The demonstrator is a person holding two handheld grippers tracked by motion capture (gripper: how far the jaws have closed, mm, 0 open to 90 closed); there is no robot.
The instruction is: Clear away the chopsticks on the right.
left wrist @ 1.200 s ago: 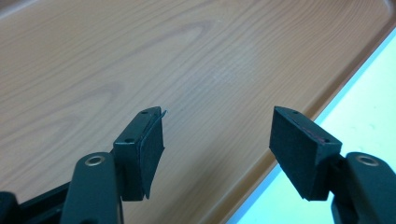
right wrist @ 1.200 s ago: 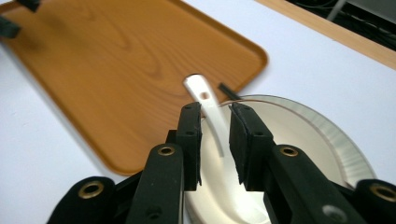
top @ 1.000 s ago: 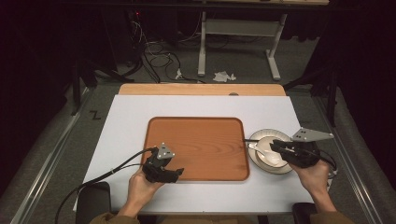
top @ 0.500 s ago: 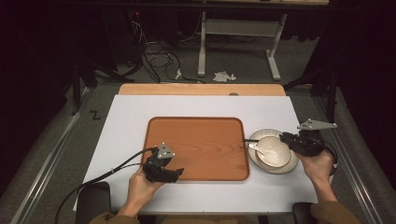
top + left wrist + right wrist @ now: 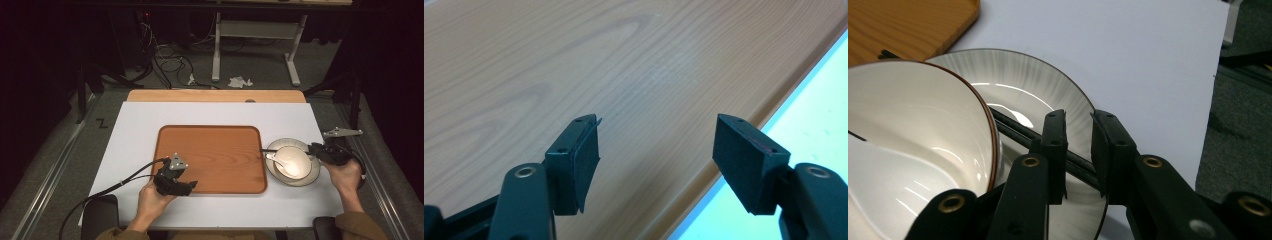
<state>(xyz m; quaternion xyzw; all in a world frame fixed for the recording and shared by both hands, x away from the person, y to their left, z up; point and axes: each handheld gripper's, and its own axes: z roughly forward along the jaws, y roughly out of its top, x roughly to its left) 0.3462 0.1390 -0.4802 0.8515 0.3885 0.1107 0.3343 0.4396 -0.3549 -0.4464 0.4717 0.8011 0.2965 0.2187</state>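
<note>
Right gripper view puts the chopsticks (image 5: 1013, 131) in front of me: two thin black sticks lying across the plate (image 5: 1048, 97), passing beside the bowl (image 5: 918, 120) that sits on that plate. My right gripper (image 5: 1079, 145) has its jaws on either side of the sticks near their end; a narrow gap shows between the pads, and the jaws have just eased slightly wider, so I can't tell for sure whether the pads press the sticks, though they look loose around them. A white spoon (image 5: 878, 165) lies inside the bowl. In the high view the plate (image 5: 312, 175) rests on the white table (image 5: 215, 112) just to the right of the wooden tray (image 5: 210, 155), and the far tips of the chopsticks (image 5: 267, 150) reach the tray's right edge. My left gripper (image 5: 656, 150) hangs over the near part of the tray (image 5: 574, 60), well apart from the plate, jaws spread wide with nothing between them.
</note>
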